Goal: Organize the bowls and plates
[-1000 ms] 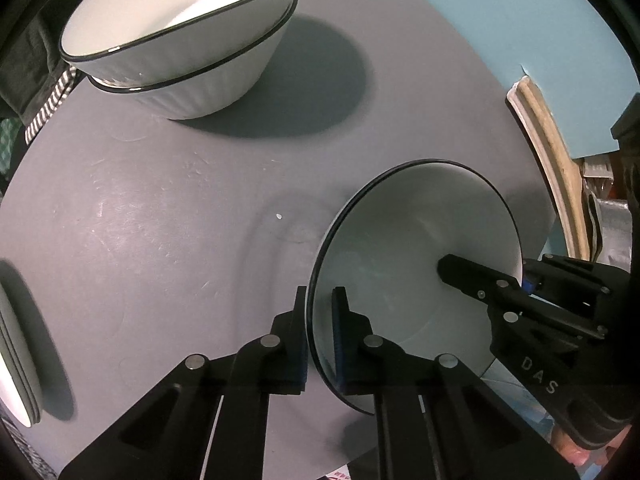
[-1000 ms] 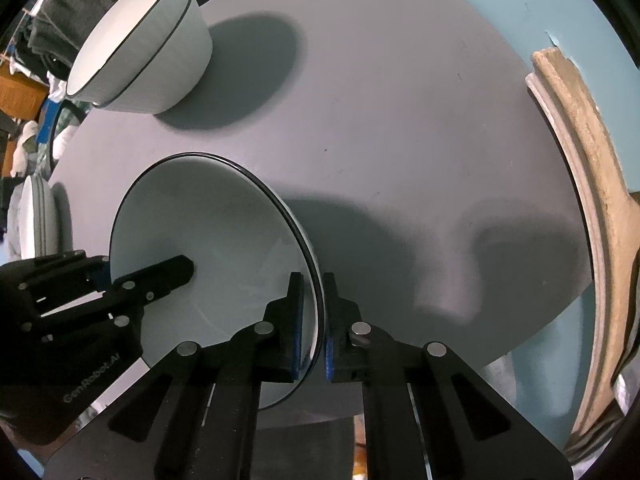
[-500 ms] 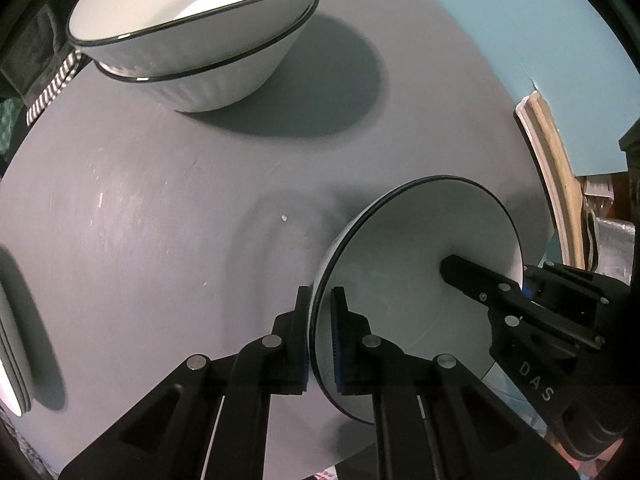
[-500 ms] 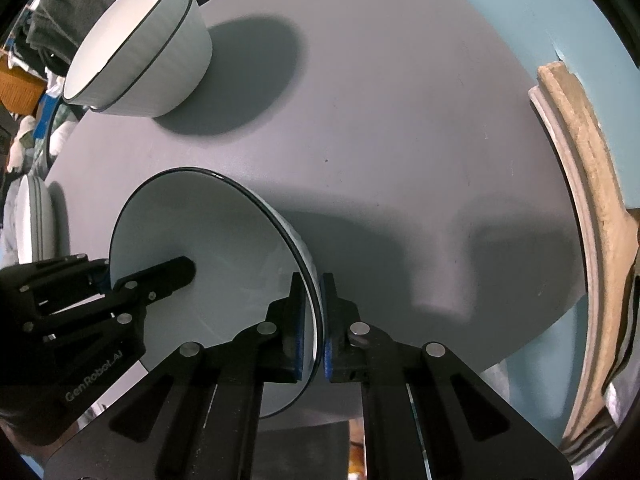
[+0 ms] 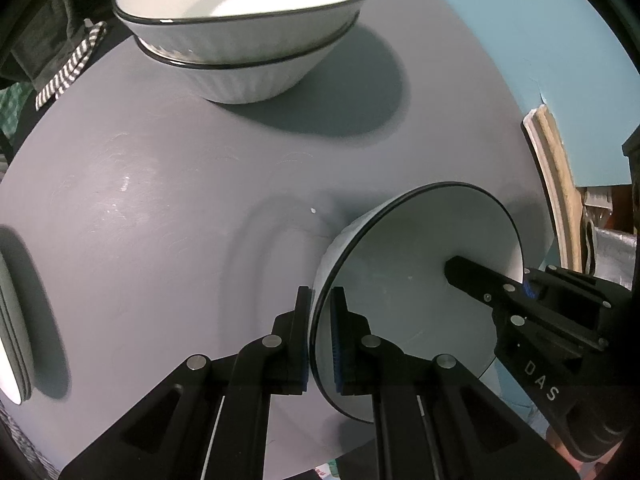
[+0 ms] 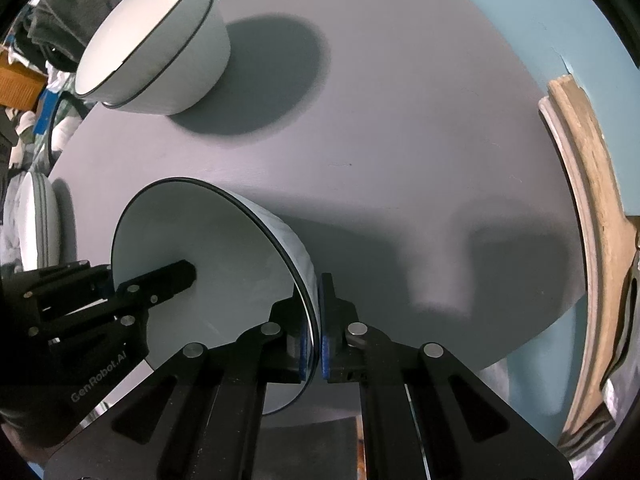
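Left gripper point(image 5: 320, 332): clamped on the near rim of a white bowl point(image 5: 416, 280), which is empty and held above the grey counter point(image 5: 160, 220).
Right gripper point(image 6: 316, 328): clamped on the opposite rim.
Two nested bowls point(image 5: 248, 36): at 12 o'clock on the counter, empty.
Plate stack point(image 5: 12, 340): at 9 o'clock.

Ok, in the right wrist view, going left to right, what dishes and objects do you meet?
Stacked plates at the left edge → stacked bowls → held bowl → right gripper on its rim → wooden frame at the right.
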`<state>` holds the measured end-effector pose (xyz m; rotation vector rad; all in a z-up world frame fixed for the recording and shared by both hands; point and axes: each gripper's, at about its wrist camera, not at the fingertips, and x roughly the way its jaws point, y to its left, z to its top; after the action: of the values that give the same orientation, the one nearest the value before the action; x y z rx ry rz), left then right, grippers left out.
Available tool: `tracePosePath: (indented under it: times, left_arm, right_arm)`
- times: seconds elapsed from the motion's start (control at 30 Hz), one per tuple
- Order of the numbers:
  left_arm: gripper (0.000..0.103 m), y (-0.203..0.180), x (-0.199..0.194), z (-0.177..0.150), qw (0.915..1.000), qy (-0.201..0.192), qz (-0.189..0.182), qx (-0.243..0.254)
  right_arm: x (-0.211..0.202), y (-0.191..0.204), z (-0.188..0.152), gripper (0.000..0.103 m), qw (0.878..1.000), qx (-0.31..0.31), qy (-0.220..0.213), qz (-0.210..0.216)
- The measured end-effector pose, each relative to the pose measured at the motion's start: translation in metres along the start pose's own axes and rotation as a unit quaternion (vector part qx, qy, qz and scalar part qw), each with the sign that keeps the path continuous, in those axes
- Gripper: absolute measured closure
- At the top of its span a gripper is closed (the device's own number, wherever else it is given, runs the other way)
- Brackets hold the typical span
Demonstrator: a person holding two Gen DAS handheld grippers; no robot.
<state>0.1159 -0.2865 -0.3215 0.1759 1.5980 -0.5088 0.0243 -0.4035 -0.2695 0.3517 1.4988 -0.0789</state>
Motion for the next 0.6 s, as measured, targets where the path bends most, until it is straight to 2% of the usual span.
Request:
tracePosePath:
  times: [0.27, 0.37, 0.6]
  left_arm:
    - [0.095, -0.005, -0.011, 0.004, 0.9999, -0.011, 0.001, -0.009]
    - [0.095, -0.007, -0.017, 0.006, 0.9998, -0.016, 0.004, -0.013]
    - [0.095, -0.006, -0.041, 0.01, 0.9991, -0.037, 0.002, -0.023]
  right_arm:
    - [-0.007, 0.007, 0.007, 0.098, 1.0, -0.002, -0.005, 0.008]
    - [-0.014, -0.002, 0.003, 0.098, 1.0, -0.004, -0.008, 0.012]
    - [-0.025, 0.0, 0.008, 0.098, 0.999, -0.014, -0.019, 0.021]
